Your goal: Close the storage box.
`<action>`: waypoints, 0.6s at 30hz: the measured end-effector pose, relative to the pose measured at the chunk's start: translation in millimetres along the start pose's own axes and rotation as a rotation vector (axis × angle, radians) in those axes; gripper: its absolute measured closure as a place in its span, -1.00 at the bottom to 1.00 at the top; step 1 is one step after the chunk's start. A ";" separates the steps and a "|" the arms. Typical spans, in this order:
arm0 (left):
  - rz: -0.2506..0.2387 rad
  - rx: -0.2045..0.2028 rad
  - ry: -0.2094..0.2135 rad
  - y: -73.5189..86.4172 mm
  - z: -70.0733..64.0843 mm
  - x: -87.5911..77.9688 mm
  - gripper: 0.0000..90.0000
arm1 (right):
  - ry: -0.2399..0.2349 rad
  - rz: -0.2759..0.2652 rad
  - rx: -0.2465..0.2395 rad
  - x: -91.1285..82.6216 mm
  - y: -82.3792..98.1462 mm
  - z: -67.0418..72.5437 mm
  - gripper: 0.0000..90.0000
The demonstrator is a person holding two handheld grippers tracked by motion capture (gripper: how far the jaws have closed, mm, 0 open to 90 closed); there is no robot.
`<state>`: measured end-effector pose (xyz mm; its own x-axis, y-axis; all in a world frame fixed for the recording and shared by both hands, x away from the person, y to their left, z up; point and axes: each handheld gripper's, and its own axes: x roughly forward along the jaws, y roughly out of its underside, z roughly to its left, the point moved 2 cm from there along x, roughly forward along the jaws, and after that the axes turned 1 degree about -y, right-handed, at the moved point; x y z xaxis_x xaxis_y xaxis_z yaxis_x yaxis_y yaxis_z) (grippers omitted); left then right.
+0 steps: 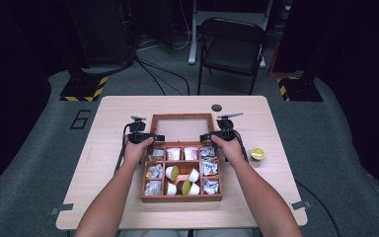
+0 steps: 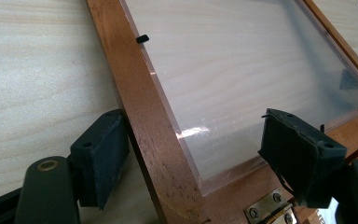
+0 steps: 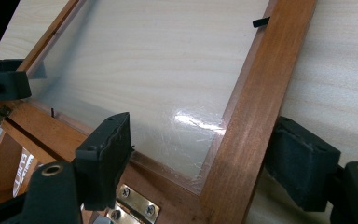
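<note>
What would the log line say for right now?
lid: open, flat on table | left gripper: open, astride lid's side rail | right gripper: open, astride other rail | box: cups, packets inside

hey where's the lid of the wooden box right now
In the high view the lid lies flipped open flat on the table, hinged behind the compartment box, with the left gripper and right gripper straddling its side rails.

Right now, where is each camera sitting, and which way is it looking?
High view: sits above the person's side, looking forward and down at the table and the open wooden box; both forearms, the left gripper and the right gripper show.
Left gripper view: rides the left gripper, looking along its jaws straddling the lid frame.
Right gripper view: rides the right gripper, its jaws straddling the lid's other side.
Both gripper views share the clear lid pane and brass hinges.
</note>
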<state>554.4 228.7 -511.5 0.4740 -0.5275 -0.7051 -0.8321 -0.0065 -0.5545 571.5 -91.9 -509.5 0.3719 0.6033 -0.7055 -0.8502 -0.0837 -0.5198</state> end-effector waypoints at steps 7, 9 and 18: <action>-0.005 0.009 -0.004 -0.6 -0.5 0.5 -0.50 | -0.007 0.004 0.005 -0.3 -0.2 0.1 -0.45; -0.018 0.001 -0.002 -0.5 -1.4 0.5 -0.49 | -0.013 -0.001 -0.007 -0.8 -0.6 -0.3 -0.44; -0.033 0.005 -0.005 -1.5 -2.7 -2.5 -0.43 | -0.007 -0.015 -0.030 -4.1 -2.0 2.3 -0.42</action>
<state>553.7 227.8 -507.7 0.5029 -0.5225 -0.6886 -0.8143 -0.0193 -0.5801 570.8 -92.4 -504.4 0.3819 0.6101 -0.6942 -0.8328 -0.0986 -0.5448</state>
